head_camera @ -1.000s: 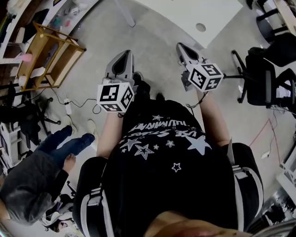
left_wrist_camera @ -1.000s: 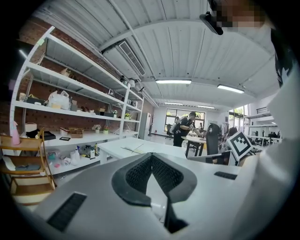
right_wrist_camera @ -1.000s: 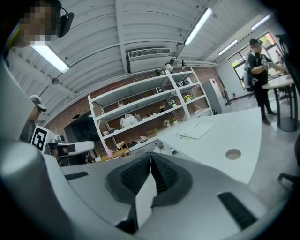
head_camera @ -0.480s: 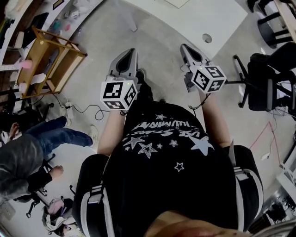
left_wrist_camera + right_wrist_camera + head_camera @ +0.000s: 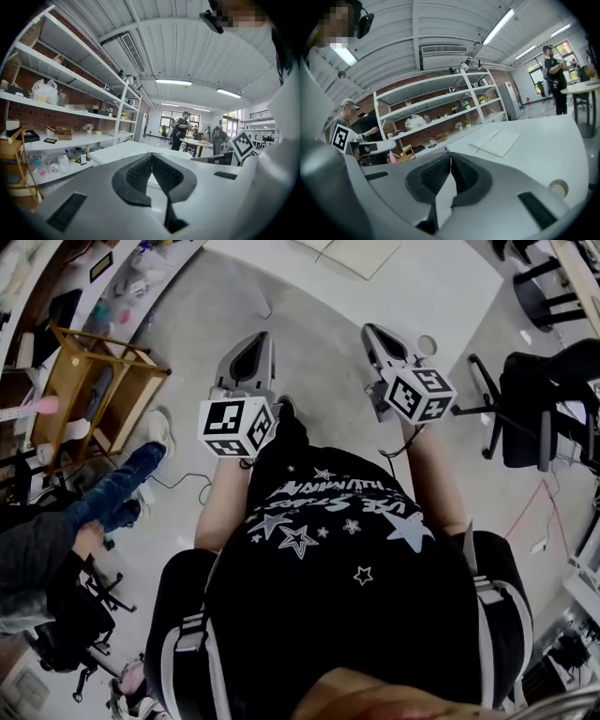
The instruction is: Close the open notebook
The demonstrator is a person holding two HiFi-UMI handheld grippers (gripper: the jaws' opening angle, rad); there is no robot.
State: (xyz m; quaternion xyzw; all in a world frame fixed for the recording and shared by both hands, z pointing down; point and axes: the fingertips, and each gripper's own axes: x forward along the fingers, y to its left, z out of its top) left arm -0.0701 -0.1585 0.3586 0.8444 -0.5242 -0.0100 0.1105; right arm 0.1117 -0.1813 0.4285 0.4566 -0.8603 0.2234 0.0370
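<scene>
The open notebook (image 5: 359,254) lies flat on the white table (image 5: 441,287) at the top edge of the head view; in the right gripper view the notebook (image 5: 497,142) shows pale pages spread apart, well ahead of the jaws. My left gripper (image 5: 262,337) and right gripper (image 5: 368,331) are held side by side over the floor, short of the table's near edge. Both point forward, almost level. The left gripper (image 5: 151,155) has its tips together with nothing between them, and so does the right gripper (image 5: 450,153).
A wooden shelf unit (image 5: 94,381) stands at the left, with a seated person's legs (image 5: 112,493) below it. Black office chairs (image 5: 534,418) stand at the right. The table has a round cable hole (image 5: 427,343). Wall shelving (image 5: 70,93) runs along the left; people (image 5: 180,129) stand far off.
Both grippers have moved forward toward the white table, and the notebook has come into view at the top. The person at the left has shifted their legs.
</scene>
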